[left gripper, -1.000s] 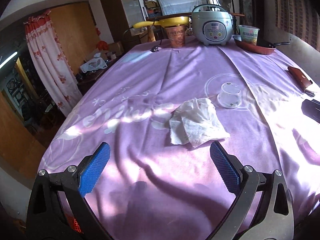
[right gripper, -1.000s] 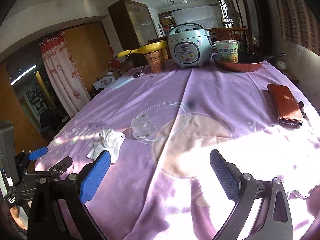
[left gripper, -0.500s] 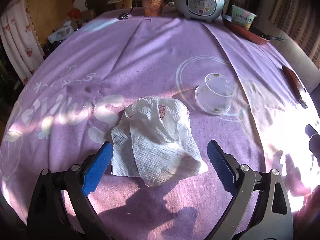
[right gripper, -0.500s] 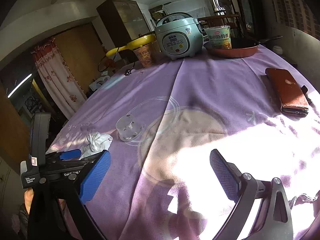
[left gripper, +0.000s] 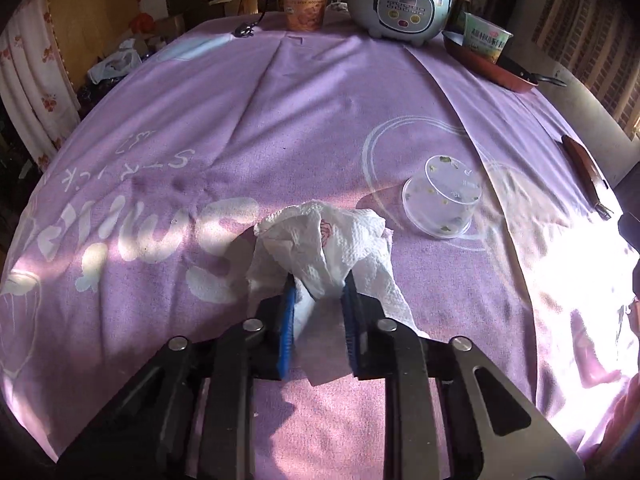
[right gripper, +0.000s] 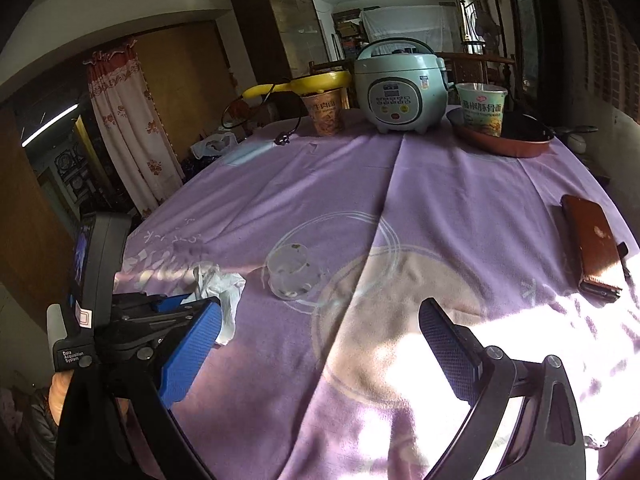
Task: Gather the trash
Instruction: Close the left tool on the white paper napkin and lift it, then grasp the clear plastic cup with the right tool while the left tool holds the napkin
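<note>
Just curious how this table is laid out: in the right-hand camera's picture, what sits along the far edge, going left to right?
Orange-brown paper noodle cup → pale green rice cooker → green paper noodle cup, standing in the shallow red-brown pan.

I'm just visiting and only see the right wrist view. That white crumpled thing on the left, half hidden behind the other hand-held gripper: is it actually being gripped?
Observer: Yes. In the left wrist view the left hand-held gripper is shut on the paper towel, with both blue pads pressing a bunched fold.
Visitor: Is all of it caught?
Observer: No. A loose flap spills outside the right-hand pad onto the purple tablecloth.
Visitor: Is it clean?
Observer: Not quite. A small pinkish mark shows near its top fold.
</note>
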`<action>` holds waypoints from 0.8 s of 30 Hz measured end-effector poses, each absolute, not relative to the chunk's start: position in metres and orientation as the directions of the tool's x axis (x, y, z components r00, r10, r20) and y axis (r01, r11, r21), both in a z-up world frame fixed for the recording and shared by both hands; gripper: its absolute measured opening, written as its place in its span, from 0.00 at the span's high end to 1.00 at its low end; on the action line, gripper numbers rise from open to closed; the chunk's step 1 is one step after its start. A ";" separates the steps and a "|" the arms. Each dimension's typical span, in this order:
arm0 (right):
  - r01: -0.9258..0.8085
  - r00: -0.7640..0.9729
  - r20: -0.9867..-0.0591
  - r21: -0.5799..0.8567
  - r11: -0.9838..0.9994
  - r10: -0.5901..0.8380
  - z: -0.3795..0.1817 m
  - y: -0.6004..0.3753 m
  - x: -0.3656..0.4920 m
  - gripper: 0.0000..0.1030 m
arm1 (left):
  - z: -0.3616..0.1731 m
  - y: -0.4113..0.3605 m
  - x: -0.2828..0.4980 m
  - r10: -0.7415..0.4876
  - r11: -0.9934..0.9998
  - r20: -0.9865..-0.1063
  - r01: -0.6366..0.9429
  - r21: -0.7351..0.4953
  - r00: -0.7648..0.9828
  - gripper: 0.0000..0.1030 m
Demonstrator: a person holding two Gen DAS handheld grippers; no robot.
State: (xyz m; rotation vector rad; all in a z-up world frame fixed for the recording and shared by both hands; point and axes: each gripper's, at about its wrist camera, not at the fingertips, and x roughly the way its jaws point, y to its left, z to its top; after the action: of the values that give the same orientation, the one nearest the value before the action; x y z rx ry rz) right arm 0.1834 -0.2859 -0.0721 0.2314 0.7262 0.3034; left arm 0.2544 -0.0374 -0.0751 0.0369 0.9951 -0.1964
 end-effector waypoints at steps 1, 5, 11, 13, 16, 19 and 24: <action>-0.208 0.708 -0.609 0.303 0.930 0.357 -0.066 -0.280 0.189 0.06 | -0.073 -0.031 0.252 -0.150 0.983 -0.830 0.168 -0.070 0.536 0.83; -0.244 0.701 -0.624 0.246 0.938 0.346 -0.058 -0.253 0.215 0.06 | -0.066 -0.011 0.241 -0.125 0.990 -0.807 0.123 -0.066 0.577 0.84; -0.265 0.651 -0.702 0.147 0.953 0.289 -0.090 -0.213 0.250 0.06 | -0.073 0.003 0.237 -0.115 0.992 -0.809 0.105 -0.066 0.576 0.83; -0.256 0.634 -0.723 0.139 0.956 0.275 -0.104 -0.211 0.257 0.06 | -0.074 0.005 0.237 -0.120 0.992 -0.810 0.101 -0.075 0.574 0.82; -0.239 0.614 -0.740 0.160 0.958 0.277 -0.116 -0.216 0.266 0.06 | -0.072 0.005 0.235 -0.108 0.993 -0.799 0.098 -0.062 0.592 0.80; -0.242 0.603 -0.745 0.170 0.955 0.285 -0.121 -0.215 0.269 0.06 | -0.073 0.001 0.235 -0.109 0.992 -0.803 0.113 -0.052 0.585 0.80; -0.262 0.609 -0.746 0.132 0.956 0.270 -0.124 -0.205 0.271 0.14 | -0.077 0.002 0.239 -0.114 0.992 -0.818 0.110 -0.062 0.563 0.72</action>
State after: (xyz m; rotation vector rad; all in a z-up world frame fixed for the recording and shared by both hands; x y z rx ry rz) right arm 0.2707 -0.2052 -0.1239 0.0100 0.8633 0.3069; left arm 0.2387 0.0024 -0.0774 -0.0046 0.9634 -0.1313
